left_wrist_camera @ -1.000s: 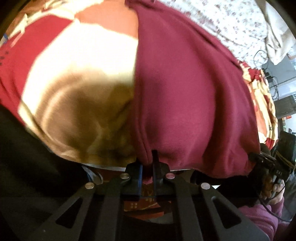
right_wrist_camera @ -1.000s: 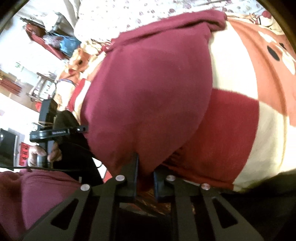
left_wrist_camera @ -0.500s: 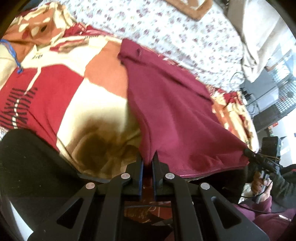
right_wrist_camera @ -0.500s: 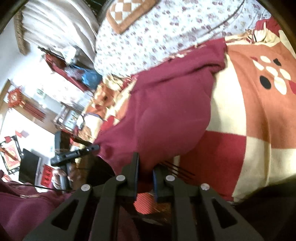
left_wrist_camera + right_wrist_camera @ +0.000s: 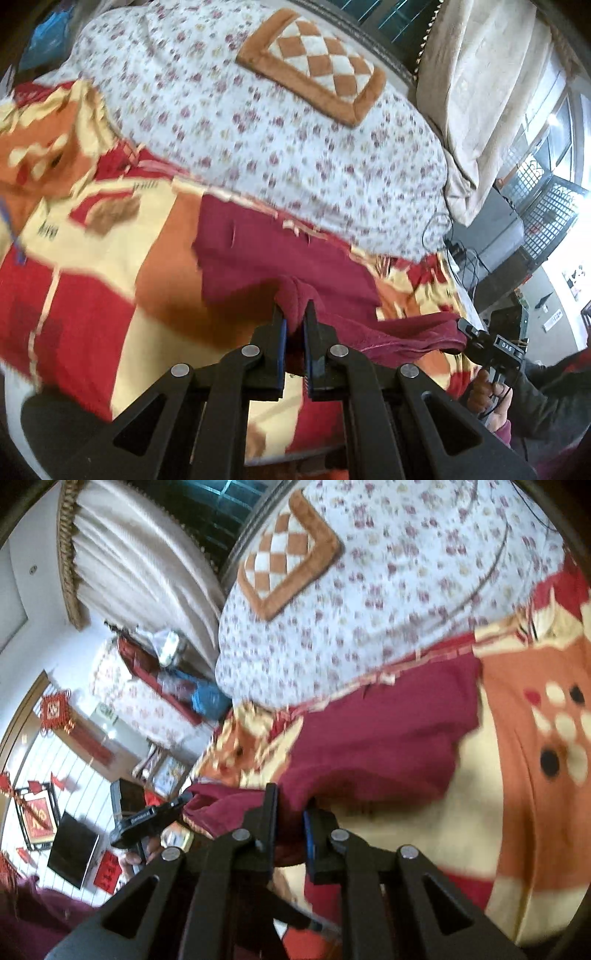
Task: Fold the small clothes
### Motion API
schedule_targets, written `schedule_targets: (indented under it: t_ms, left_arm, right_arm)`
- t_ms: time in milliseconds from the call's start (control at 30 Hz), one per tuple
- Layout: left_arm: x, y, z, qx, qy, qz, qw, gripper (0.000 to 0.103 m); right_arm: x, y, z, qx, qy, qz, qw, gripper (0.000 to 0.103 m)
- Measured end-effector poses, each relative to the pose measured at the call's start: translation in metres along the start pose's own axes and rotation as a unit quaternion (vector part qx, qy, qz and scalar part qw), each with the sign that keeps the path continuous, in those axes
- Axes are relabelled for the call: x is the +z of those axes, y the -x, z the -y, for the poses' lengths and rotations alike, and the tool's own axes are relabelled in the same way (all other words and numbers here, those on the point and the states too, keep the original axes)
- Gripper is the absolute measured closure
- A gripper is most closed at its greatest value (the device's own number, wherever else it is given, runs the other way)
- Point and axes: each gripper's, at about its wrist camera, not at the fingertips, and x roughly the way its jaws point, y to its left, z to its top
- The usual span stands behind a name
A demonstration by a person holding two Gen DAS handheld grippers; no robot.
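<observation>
Now, left wrist view: left gripper [image 5: 294, 314] clamped on a bunched edge of the maroon garment [image 5: 280, 254]; cloth runs forward from the fingers and lies on the patterned blanket [image 5: 74, 295]; its far edge sits near the floral quilt [image 5: 277, 122]; bare blanket lies to the left; right gripper [image 5: 467, 332] pinches the other corner. Right wrist view: right gripper [image 5: 291, 805] closed on the maroon garment [image 5: 388, 738]; bare blanket [image 5: 517, 794] to the right; left gripper [image 5: 181, 805] at the opposite corner.
</observation>
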Motion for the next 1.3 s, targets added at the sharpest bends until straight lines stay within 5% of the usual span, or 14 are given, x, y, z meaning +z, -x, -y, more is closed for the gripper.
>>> schedule_targets:
  t_ms: [233,533,700,800,833,900,933,1067,1300]
  left_arm:
    - [0.075,-0.084,-0.003,0.045,-0.021,0.02,0.9986,0.103]
    - [0.117,-0.219,-0.07,0.121,0.037,-0.04,0.9912,0.103]
    - [0.121,-0.257,-0.091,0.112,0.055,-0.069,0.9898,0.101]
    - [0.125,-0.255,-0.102,0.075,0.085,-0.072,0.9909,0.086]
    - [0.128,-0.249,-0.103,0.062,0.091,-0.061,0.992,0.071]
    - [0.133,-0.236,-0.103,0.06,0.088,-0.038,0.9936,0.057]
    - [0.135,-0.229,-0.102,0.062,0.087,-0.027,0.9939,0.053]
    - [0.136,-0.231,-0.098,0.067,0.086,-0.036,0.9934,0.053]
    - [0.112,-0.284,-0.097,0.148,0.062,-0.105,0.9814,0.053]
  right_arm:
    - [0.081,-0.055,0.024,-0.07,0.012,0.016,0.997,0.091]
    - [0.134,-0.155,0.117,-0.146,-0.064,-0.016,0.987,0.091]
    - [0.143,-0.19,0.172,-0.165,-0.124,-0.025,0.978,0.088]
    - [0.143,-0.188,0.189,-0.152,-0.163,-0.023,0.975,0.074]
    - [0.143,-0.182,0.188,-0.148,-0.159,-0.005,0.976,0.07]
    - [0.144,-0.161,0.177,-0.155,-0.137,0.031,0.978,0.054]
    - [0.144,-0.153,0.17,-0.156,-0.125,0.041,0.979,0.054]
    - [0.144,-0.153,0.128,-0.16,-0.023,0.019,0.987,0.054]
    - [0.148,-0.235,0.137,-0.264,0.033,-0.069,0.961,0.054]
